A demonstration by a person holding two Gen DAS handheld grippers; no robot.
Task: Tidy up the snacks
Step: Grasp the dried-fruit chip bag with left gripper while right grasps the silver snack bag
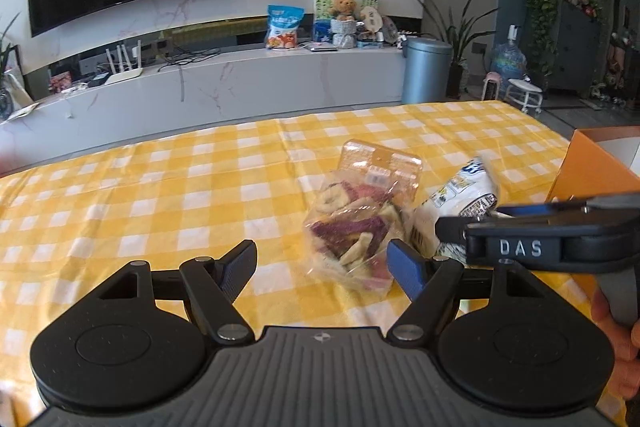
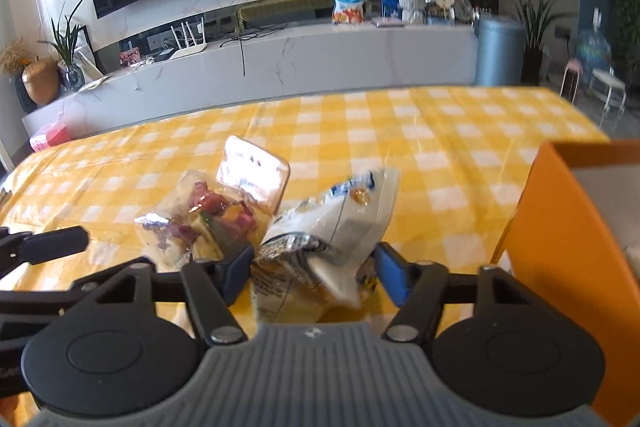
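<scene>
A clear bag of dried fruit chips [image 1: 360, 219] lies on the yellow checked tablecloth [image 1: 160, 187]. A white and blue snack packet [image 1: 460, 203] lies right of it. My left gripper [image 1: 324, 267] is open, low over the cloth, with the chip bag just ahead by its right finger. My right gripper [image 2: 316, 267] is open with its jaws around the white packet [image 2: 332, 227]; the packet sits between the fingers, and contact is unclear. The chip bag [image 2: 208, 223] shows left of it. The right gripper also shows in the left wrist view [image 1: 520, 227].
An orange box [image 2: 568, 251] stands at the right of the table, also in the left wrist view [image 1: 592, 167]. Beyond the table are a marble TV bench [image 1: 240, 83], a television and a grey bin [image 1: 426, 71].
</scene>
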